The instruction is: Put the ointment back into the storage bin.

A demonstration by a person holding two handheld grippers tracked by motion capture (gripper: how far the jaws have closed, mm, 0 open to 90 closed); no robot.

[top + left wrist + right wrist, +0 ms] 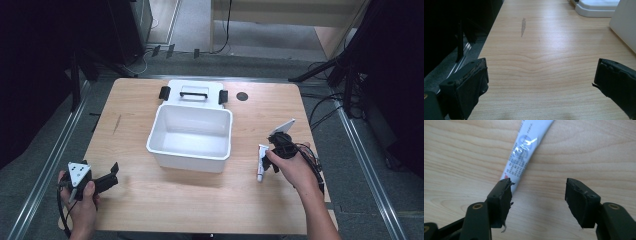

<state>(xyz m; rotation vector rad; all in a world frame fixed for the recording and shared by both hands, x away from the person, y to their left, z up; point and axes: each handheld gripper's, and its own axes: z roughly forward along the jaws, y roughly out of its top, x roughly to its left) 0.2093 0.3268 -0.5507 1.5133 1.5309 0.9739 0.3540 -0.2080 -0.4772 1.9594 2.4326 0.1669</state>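
Observation:
A white tube with printed text (261,164) lies on the wooden table to the right of the white bin. My right gripper (271,154) hangs just above it, pointing down. In the right gripper view the tube (524,152) runs from the top of the frame down to the left jaw and its near end slips behind that jaw. The right gripper (539,188) is open, with bare wood between its pads, and neither pad presses on the tube. My left gripper (113,174) rests at the table's front left, open (540,72) over bare wood.
An open white bin (189,156) stands mid-table, with its lid (192,100), black handle and latches lying behind it. A small dark hole (242,96) sits at the back right. A dark streak (523,26) marks the wood ahead of the left gripper.

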